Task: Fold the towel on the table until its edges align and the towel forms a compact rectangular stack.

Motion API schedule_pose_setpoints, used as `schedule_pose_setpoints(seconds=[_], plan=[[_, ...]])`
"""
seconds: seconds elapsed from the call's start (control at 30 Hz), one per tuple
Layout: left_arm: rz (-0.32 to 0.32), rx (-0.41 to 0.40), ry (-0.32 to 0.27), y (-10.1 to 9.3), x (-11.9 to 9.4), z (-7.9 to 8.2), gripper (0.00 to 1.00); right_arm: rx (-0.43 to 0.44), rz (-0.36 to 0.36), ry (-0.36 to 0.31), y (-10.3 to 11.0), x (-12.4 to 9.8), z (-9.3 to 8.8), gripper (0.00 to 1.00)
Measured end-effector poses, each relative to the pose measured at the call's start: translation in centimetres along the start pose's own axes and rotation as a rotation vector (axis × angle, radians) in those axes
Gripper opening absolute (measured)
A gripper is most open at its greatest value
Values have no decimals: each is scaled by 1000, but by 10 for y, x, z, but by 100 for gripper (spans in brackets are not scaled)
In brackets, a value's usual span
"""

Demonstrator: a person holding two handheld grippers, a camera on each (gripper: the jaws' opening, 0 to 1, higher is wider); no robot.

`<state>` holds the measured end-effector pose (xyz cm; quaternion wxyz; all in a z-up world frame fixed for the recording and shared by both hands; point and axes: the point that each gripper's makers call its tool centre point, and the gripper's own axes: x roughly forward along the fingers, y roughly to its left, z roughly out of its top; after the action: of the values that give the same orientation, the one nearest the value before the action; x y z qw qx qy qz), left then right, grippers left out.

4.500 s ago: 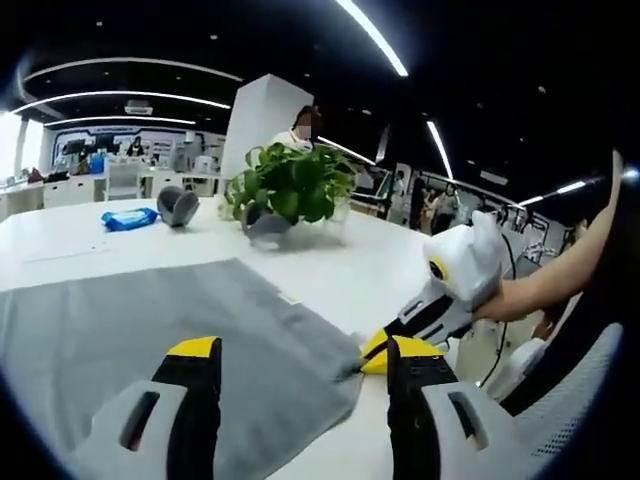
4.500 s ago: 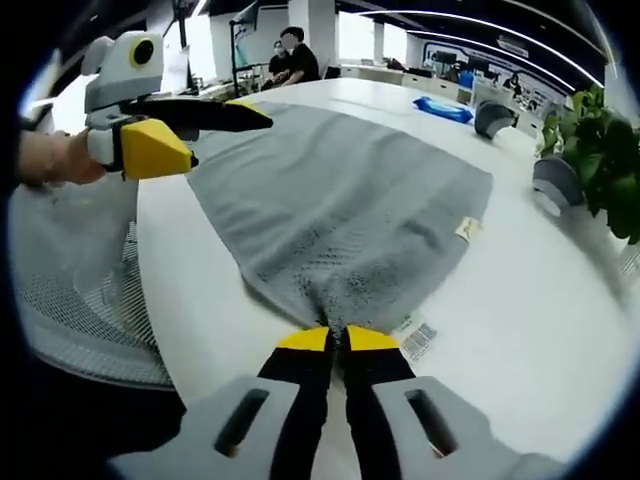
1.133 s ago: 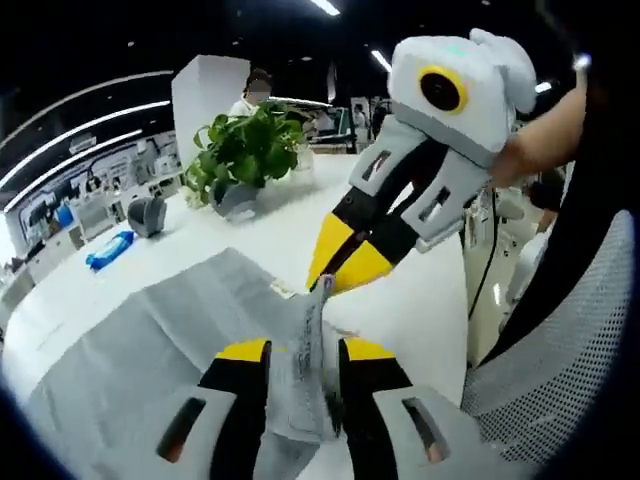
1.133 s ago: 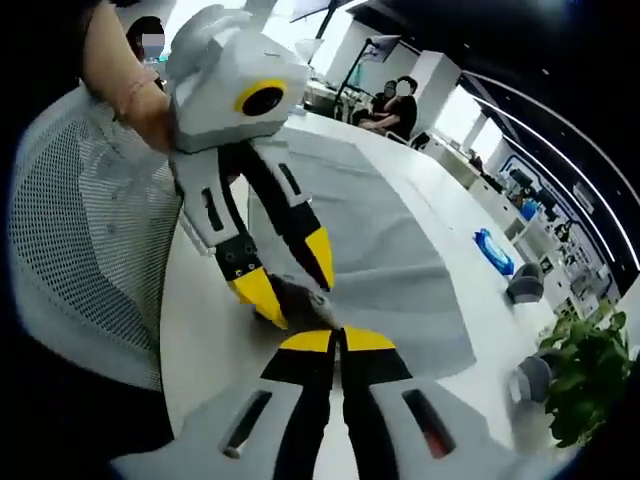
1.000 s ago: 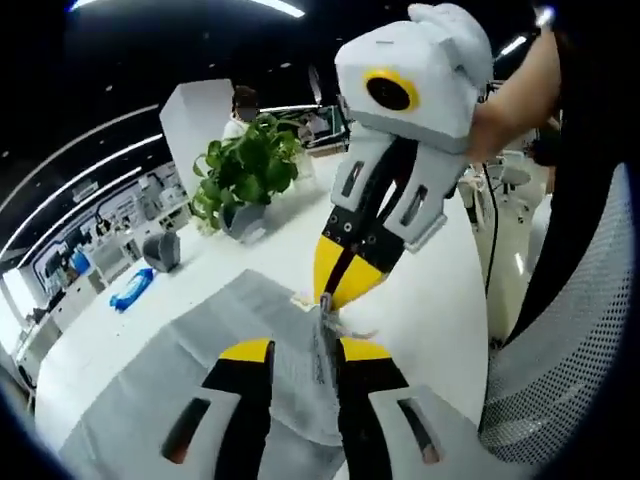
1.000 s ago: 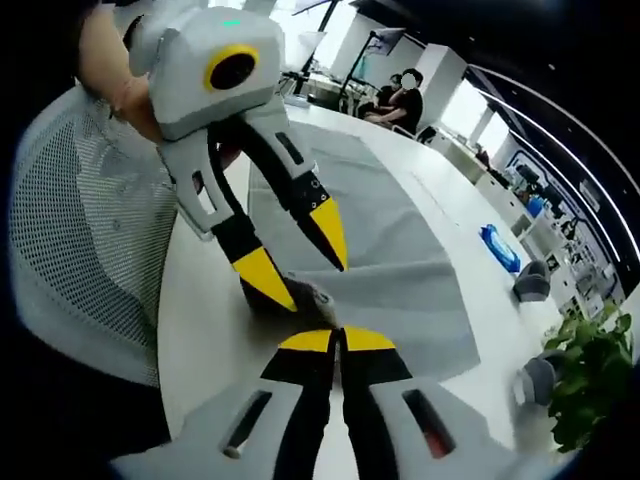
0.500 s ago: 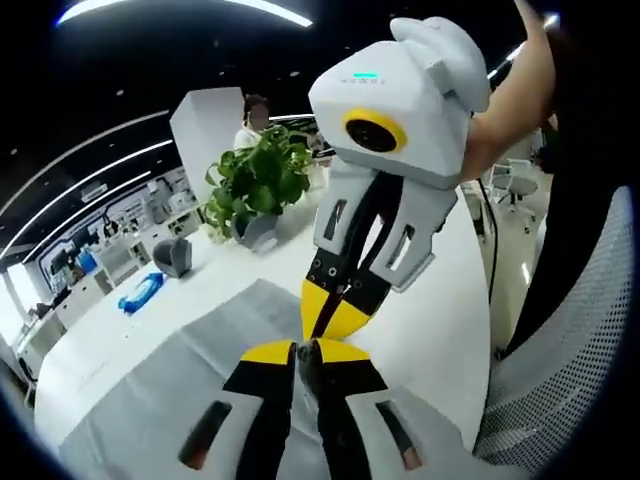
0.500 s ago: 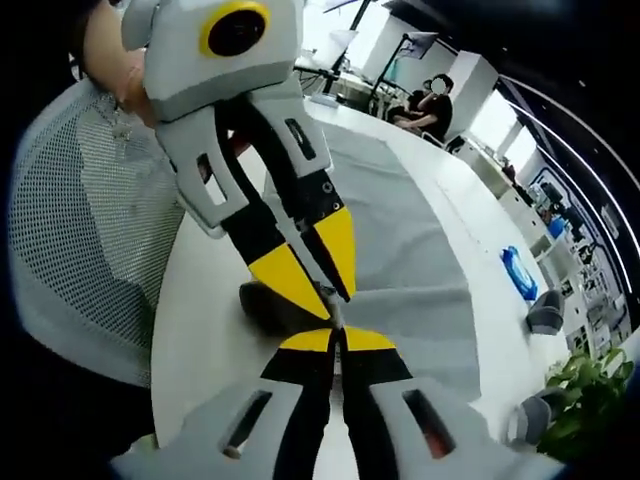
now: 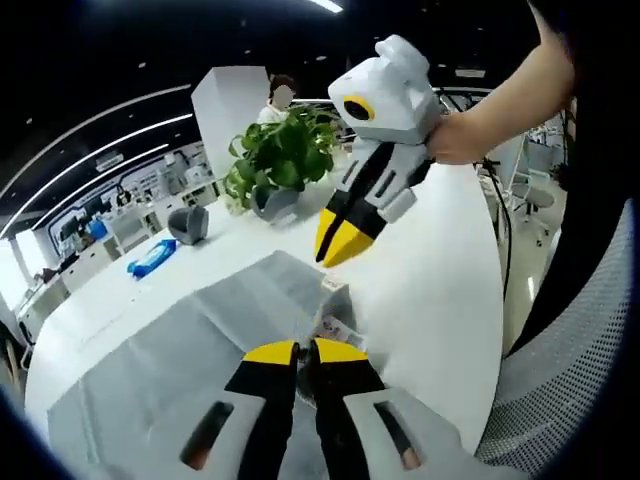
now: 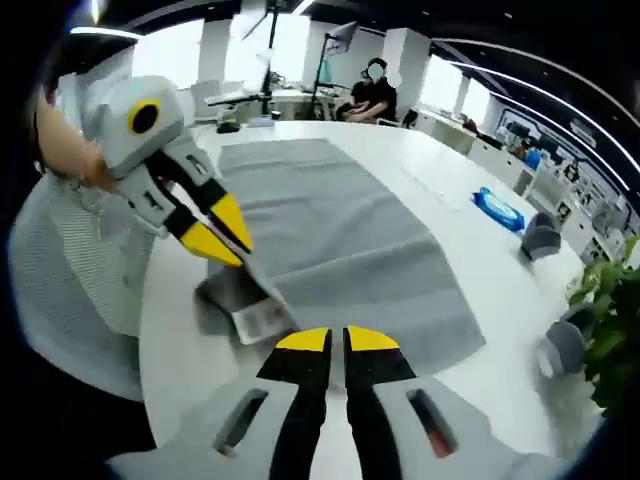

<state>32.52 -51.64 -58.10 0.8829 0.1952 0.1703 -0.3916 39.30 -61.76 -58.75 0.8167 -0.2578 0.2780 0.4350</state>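
Grey towel (image 10: 330,250) lies mostly flat on the white table (image 10: 490,300), so we judge folding barely begun: our left gripper (image 9: 295,350) pinches its near corner, while our right gripper (image 10: 335,340) hovers with jaws nearly together, holding nothing we can see.

In the left gripper view the grey towel (image 9: 190,360) is cut off by the lower left edge. The left gripper (image 9: 297,352) covers its near corner. The print on the label (image 10: 262,320) beside that corner is too blurred to read.
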Motion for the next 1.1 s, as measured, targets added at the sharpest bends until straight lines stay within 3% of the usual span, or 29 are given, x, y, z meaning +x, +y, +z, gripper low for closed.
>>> schedule_pose_setpoints(seconds=[0.1,0.17,0.2,0.3,0.37,0.5,0.6,0.7,0.73,0.87,0.93,1.1], plan=[[-5,-19,7,1,2,-4,6,63,-106,57,-52,4,-13,3],[-5,-14,27,0,3,-9,6,197,-159,54,-84,12,-20,4],[-7,-14,33,0,3,-10,6,308,-180,45,-100,17,-26,5],[-15,-42,41,-1,2,-14,6,532,-237,12,-131,32,-40,9],[-20,-52,46,-2,2,-17,6,588,-256,19,-140,40,-49,9],[-31,-66,71,-5,3,-25,6,598,-212,29,-140,63,-56,8],[-36,-100,68,-6,1,-27,6,642,-247,37,-137,69,-60,12],[-40,-115,66,-5,1,-27,6,647,-229,18,-130,74,-55,14],[-38,-116,68,-4,0,-27,6,600,-206,-2,-127,78,-49,13],[-14,-121,50,1,-4,-22,6,550,-222,31,-126,85,-45,9],[-11,-130,42,3,-5,-18,6,463,-217,59,-125,85,-45,8],[-4,-185,40,4,-8,-12,5,461,-205,57,-143,84,-51,4]])
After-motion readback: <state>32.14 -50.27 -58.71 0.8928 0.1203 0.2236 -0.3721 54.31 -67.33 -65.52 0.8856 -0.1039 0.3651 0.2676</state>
